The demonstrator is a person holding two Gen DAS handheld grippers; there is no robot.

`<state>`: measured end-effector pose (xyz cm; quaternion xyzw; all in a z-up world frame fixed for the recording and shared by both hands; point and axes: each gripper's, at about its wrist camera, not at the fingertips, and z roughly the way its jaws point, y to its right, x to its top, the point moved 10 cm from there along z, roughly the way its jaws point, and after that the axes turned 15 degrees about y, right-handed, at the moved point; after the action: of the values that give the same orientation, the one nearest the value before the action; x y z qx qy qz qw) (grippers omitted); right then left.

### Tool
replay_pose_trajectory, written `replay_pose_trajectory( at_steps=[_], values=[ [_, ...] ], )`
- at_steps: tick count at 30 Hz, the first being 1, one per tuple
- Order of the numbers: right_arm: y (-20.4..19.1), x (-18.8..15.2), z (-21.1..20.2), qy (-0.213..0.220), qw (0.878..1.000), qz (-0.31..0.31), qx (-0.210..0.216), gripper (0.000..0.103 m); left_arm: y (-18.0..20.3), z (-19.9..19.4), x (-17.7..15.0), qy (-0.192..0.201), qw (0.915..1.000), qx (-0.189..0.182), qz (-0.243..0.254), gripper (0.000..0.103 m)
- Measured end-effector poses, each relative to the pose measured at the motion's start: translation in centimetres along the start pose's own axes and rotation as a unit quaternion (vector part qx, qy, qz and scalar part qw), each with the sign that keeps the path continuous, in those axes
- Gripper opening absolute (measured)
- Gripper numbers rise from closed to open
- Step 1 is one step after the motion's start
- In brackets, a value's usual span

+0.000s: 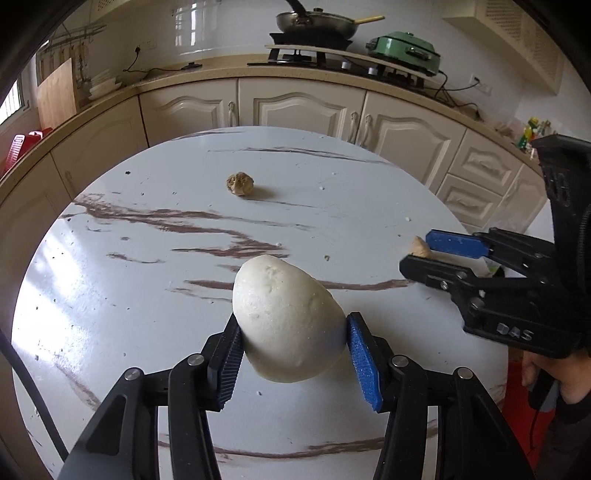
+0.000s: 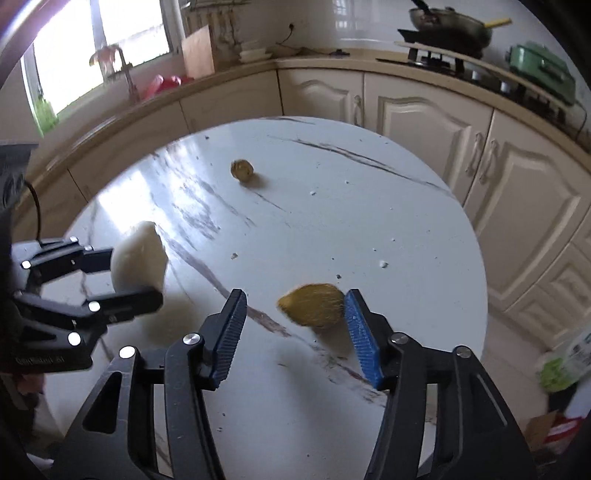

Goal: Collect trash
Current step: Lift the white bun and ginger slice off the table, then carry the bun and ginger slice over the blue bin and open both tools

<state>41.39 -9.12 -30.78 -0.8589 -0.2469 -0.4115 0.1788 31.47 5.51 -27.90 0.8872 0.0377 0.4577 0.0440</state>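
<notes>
**Trash lumps: one held, one beside an open gripper**

Trash here is three lumps over a round marbled table (image 1: 122,280). The left gripper (image 1: 295,354) is clamped on a white egg-shaped lump (image 1: 286,317), its blue pads (image 1: 364,363) pressing both sides; the lump appears lifted off the table, with its shadow below it in the right wrist view. That view shows the same lump (image 2: 138,256) blurred, between the black fingers of the left gripper (image 2: 131,275).

The right gripper (image 2: 295,332) stands wide apart and grips nothing. A yellowish-brown lump (image 2: 312,304) lies on the table just inside its right-hand pad (image 2: 360,332), seemingly touching it, and well clear of the other pad. Motion blur smears this lump, so the contact cannot be judged firmly. In the left wrist view only a small tan corner of it (image 1: 419,247) peeks out between the fingers of the right gripper (image 1: 417,253); the rest is hidden behind them.

A third, smaller brown crumpled lump (image 1: 240,184) sits alone toward the far side of the table, well apart from both grippers. Small crumbs speckle the surface.

Behind the table, cream cabinets (image 1: 303,107) carry a pan (image 1: 316,22) and a green cooker (image 1: 406,50). At the right edge of the right wrist view, blurred green and red packaging (image 2: 561,369) is cut off and unidentifiable.
</notes>
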Motion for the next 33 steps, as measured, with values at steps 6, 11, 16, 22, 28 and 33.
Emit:
replay_pose_trajectory(
  at_steps=[6, 11, 16, 22, 28, 33],
  values=[
    [1.6, -0.6, 0.3, -0.002, 1.0, 0.016, -0.018, 0.021, 0.4, -0.8, 0.5, 0.006, 1.0, -0.001, 0.002, 0.05],
    [2.1, -0.6, -0.5, 0.008, 1.0, 0.026, -0.014, 0.017, 1.0, -1.5, 0.9, 0.01, 0.9999, -0.001, 0.01, 0.05],
    [2.0, -0.7, -2.7, 0.025, 0.998, 0.056, 0.017, 0.017, 2.1, -2.3, 1.5, 0.016, 0.9998, -0.01, 0.011, 0.05],
    [2.2, -1.0, -7.3, 0.068, 0.99, 0.106, 0.059, 0.016, 5.8, -3.5, 1.9, 0.027, 0.9988, -0.03, 0.029, 0.05],
    [4.1, -2.1, -11.4, 0.094, 0.985, 0.133, 0.06, 0.016, 11.0, -3.9, 1.5, 0.023, 0.9966, -0.055, 0.057, 0.05],
    [8.5, -4.2, -16.2, 0.11, 0.982, 0.154, 0.023, 0.015, 17.4, -3.0, 1.3, 0.018, 0.9926, -0.087, 0.083, 0.05]
  ],
)
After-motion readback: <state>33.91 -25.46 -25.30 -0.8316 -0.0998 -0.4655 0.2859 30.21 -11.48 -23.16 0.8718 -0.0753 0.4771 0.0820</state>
